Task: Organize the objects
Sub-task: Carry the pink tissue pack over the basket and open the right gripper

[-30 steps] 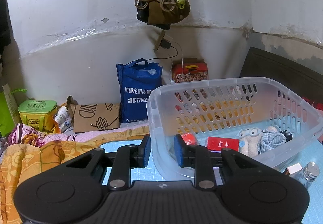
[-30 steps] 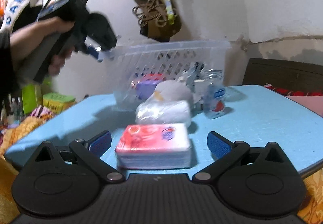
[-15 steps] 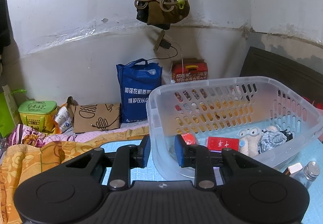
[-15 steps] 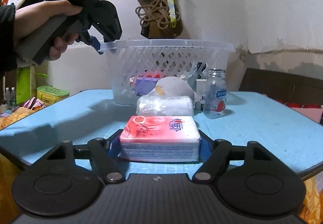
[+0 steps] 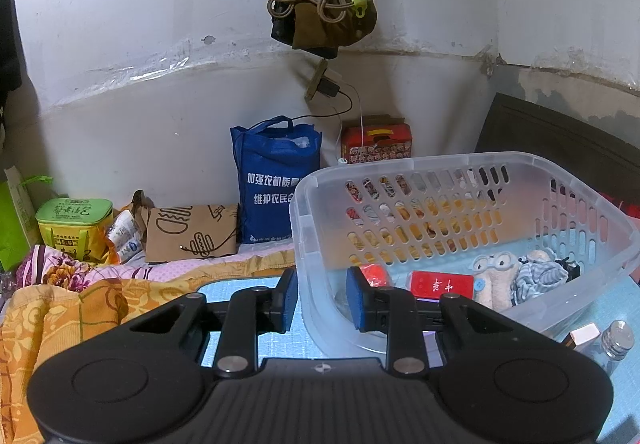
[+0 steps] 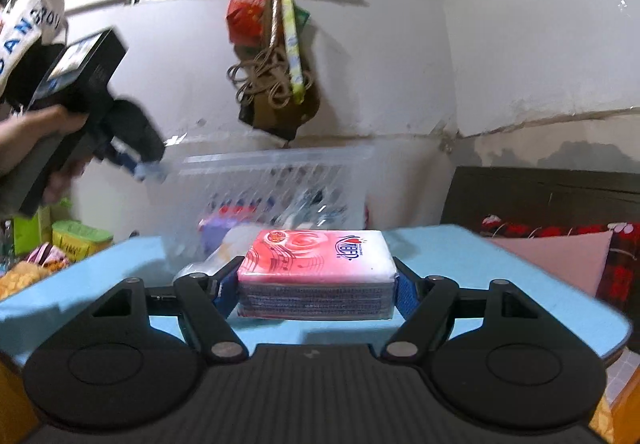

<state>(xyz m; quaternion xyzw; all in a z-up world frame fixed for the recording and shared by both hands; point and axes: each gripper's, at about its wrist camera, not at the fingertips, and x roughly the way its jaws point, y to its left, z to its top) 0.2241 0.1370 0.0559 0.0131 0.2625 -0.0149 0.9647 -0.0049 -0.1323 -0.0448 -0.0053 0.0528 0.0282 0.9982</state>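
A clear slotted plastic basket [image 5: 460, 160] stands on the blue table [image 6: 480, 256]. My left gripper [image 5: 322, 302] straddles its near-left corner, one pad outside the wall and one inside, shut on the rim. The right wrist view shows that gripper [image 6: 140, 168] in a person's hand at the blurred basket [image 6: 280, 160]. In the basket lie a red box [image 5: 442, 284], a small red item [image 5: 374, 272] and plush toys [image 5: 492, 276]. My right gripper [image 6: 316, 292] is shut on a pink tissue pack [image 6: 316, 260], held just above the table.
A small metal-capped bottle [image 5: 618, 340] stands outside the basket's near wall. A white wrapped bundle [image 6: 204, 268] lies behind the tissue pack. Beyond the table are a blue bag [image 5: 272, 184], a green box [image 5: 74, 220], an orange blanket [image 5: 60, 316] and a pink pillow [image 6: 552, 256].
My right gripper closed on the tissue pack, lifted it off the table and carried it toward the basket. The left gripper stayed on the basket corner.
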